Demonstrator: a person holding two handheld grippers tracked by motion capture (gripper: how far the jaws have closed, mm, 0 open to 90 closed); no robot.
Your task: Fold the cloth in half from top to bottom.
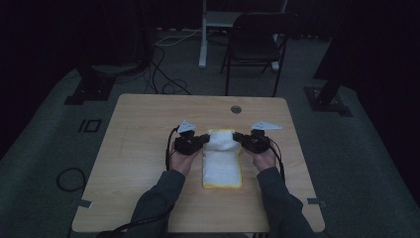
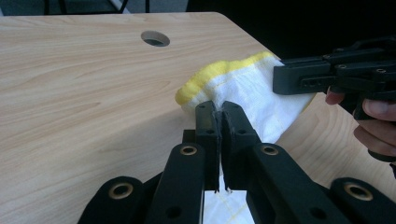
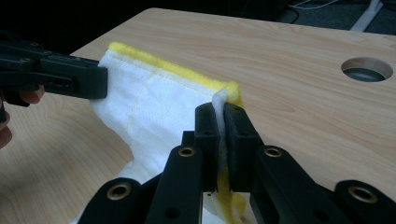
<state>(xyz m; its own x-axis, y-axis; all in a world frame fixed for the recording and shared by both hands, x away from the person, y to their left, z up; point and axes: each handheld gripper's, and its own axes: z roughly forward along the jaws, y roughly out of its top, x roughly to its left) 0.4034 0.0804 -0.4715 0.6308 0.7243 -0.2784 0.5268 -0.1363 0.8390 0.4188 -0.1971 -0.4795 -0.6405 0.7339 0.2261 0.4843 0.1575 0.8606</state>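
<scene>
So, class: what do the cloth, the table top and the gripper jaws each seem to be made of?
Cloth: soft white fabric, likely microfibre or terry, with a fuzzy yellow stitched hem.
Table: pale wood-grain surface, probably matt laminate, since the grain looks printed and even.
Left gripper and right gripper: matt black, seemingly plastic, with brass-coloured eyelets.

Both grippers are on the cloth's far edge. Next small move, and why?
Probably carry that edge toward the person to fold. The left gripper and right gripper are each shut on a far corner of the white cloth, lifting that edge while the rest lies flat on the table.
</scene>
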